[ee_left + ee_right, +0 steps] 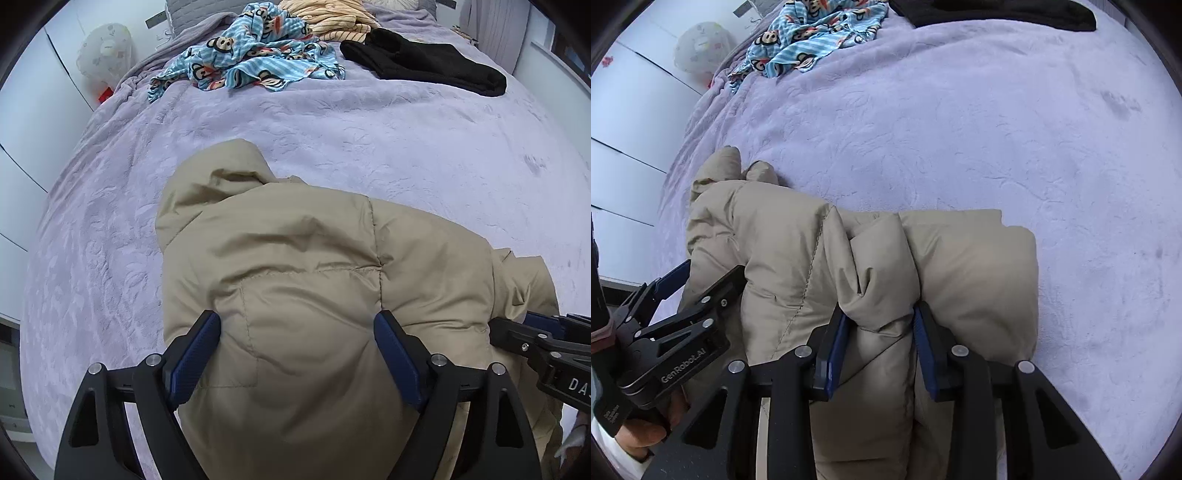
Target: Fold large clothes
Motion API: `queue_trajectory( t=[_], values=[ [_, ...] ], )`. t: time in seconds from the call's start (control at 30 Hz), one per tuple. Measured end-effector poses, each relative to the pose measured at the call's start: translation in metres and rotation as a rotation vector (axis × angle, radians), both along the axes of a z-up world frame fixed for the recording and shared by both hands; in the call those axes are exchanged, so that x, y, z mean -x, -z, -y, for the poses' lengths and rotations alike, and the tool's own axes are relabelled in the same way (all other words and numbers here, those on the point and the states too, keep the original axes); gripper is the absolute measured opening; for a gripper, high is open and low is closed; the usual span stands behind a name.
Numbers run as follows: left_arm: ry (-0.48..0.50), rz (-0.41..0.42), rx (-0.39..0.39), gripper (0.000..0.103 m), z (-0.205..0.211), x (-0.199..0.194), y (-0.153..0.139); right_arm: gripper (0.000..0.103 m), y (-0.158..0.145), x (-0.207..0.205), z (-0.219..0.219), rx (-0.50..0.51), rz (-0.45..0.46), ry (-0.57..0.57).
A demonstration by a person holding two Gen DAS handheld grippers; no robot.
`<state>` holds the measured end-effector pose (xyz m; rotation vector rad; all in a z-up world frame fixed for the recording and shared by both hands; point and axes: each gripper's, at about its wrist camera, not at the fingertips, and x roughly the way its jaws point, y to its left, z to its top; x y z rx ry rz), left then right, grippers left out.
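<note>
jacket: a beige, puffy quilted jacket (306, 258) lies bunched on the near part of the bed, its hood end pointing away toward the other clothes.
left gripper: the left gripper (297, 328) points steeply down over the jacket, blue-padded fingers (195, 347) standing wide apart either side of a padded bulge; whether the pads press the cloth i cannot tell.
right gripper: the right gripper (879, 325) is clamped on a thick fold of the jacket, which bulges out above the pads.
bed: a lilac, embossed plush blanket (332, 129) covers it.
far clothes: a blue striped garment with monkey faces (251, 55), a pale orange striped garment (332, 18) and a black fleece garment (424, 62) lie at the far end, well apart from the jacket.
</note>
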<state>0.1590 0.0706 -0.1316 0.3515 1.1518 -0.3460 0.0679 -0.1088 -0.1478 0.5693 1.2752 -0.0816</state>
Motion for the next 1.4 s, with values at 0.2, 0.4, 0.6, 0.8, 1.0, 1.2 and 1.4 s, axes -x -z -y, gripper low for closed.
queue_trajectory(
  t=[0.2, 0.4, 0.6, 0.8, 1.0, 1.2, 1.4],
  values=[
    [0.004, -0.021, 0.006, 0.087, -0.002, 0.001, -0.007, 0.037, 0.007, 0.000, 0.005, -0.028, -0.018, 0.007],
    [-0.035, -0.053, 0.057, 0.092, -0.024, 0.012, -0.025, 0.040, -0.007, 0.009, 0.003, -0.033, -0.022, 0.017],
    [-0.078, -0.067, 0.057, 0.102, -0.043, 0.028, -0.035, 0.040, -0.018, 0.023, -0.001, -0.056, -0.042, 0.007],
    [-0.148, -0.023, -0.009, 0.102, -0.059, 0.044, -0.046, 0.042, -0.031, 0.044, -0.013, -0.043, -0.051, -0.011],
    [-0.172, -0.098, -0.024, 0.102, -0.081, 0.060, -0.049, 0.057, -0.045, 0.071, -0.028, -0.036, -0.053, -0.027],
    [-0.170, -0.096, -0.003, 0.102, -0.101, 0.086, -0.066, 0.070, -0.067, 0.097, -0.041, -0.010, -0.045, -0.013],
    [-0.153, -0.064, 0.012, 0.102, -0.111, 0.109, -0.087, 0.080, -0.086, 0.110, -0.053, 0.009, -0.031, -0.007]
  ],
)
